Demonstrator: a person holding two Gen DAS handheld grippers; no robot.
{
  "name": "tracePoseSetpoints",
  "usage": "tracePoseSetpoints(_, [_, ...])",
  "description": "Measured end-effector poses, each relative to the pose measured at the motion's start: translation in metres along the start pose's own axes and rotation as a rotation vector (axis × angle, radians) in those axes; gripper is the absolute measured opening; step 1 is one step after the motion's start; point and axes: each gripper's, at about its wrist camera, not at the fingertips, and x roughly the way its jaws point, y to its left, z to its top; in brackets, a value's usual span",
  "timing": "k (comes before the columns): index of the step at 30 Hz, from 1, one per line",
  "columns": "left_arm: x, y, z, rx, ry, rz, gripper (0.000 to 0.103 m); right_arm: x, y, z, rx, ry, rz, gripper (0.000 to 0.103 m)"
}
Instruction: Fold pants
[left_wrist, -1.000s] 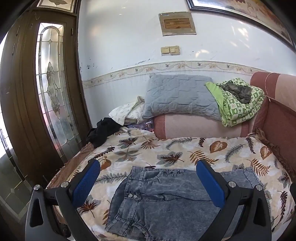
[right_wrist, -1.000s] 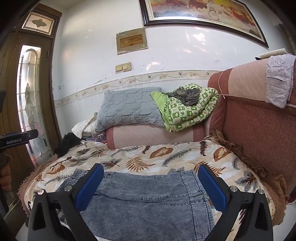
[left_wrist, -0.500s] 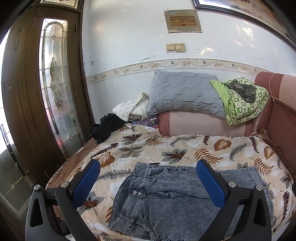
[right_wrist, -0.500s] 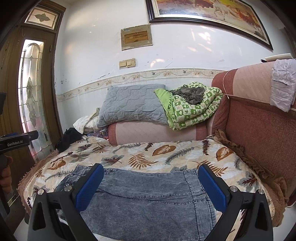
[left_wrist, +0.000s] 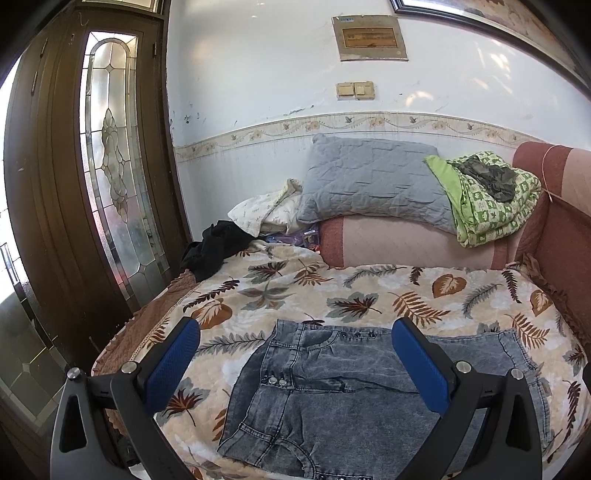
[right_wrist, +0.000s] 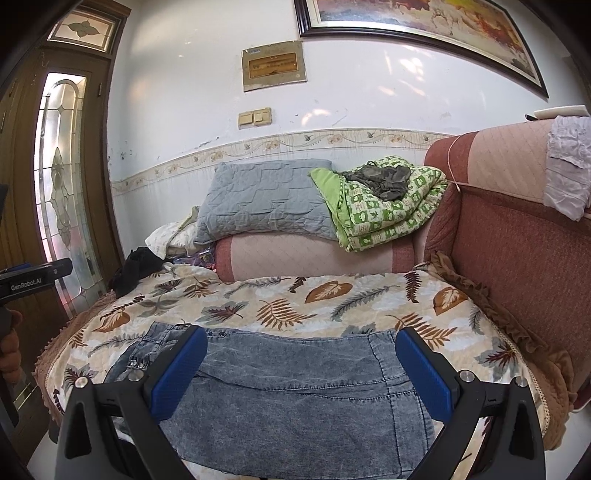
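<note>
Grey-blue denim pants (left_wrist: 332, 391) lie flat on the leaf-print sofa cover (left_wrist: 295, 288), waistband with snaps toward the left. In the right wrist view the same pants (right_wrist: 295, 391) spread across the seat with a hem at the right. My left gripper (left_wrist: 295, 362) hovers above the waist end, wide open, nothing between its blue pads. My right gripper (right_wrist: 301, 369) hangs over the leg end, open as well and holding nothing. The other gripper's black body (right_wrist: 33, 277) and a hand show at the left edge of the right wrist view.
A grey pillow (left_wrist: 373, 188), a green patterned blanket (left_wrist: 487, 199) and a pink bolster (left_wrist: 406, 243) sit at the sofa's far end. A black garment (left_wrist: 214, 247) lies at the far left corner. A wooden glass-panel door (left_wrist: 110, 177) stands left; the red sofa back (right_wrist: 524, 251) rises right.
Both grippers have drawn back and up from the sofa, so the pants sit lower and more of the cover shows. The pants have not moved. Both grippers stay open.
</note>
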Motion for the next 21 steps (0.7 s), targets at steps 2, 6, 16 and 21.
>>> tracePoseSetpoints(2, [0.002, 0.000, 0.000, -0.001, 0.006, 0.000, 0.103, 0.002, 0.001, 0.000, 0.001, 0.006, -0.002, 0.103])
tracePoseSetpoints(6, [0.005, 0.000, -0.001, -0.002, 0.014, 0.001, 0.103, 0.005, 0.003, -0.001, 0.000, 0.014, -0.002, 0.103])
tracePoseSetpoints(16, [0.015, -0.001, -0.003, 0.000, 0.034, -0.002, 0.103, 0.014, 0.002, -0.004, -0.006, 0.031, -0.010, 0.103])
tracePoseSetpoints(21, [0.017, -0.003, -0.006, 0.002, 0.043, -0.002, 0.103, 0.017, 0.004, -0.005, -0.014, 0.040, -0.022, 0.103])
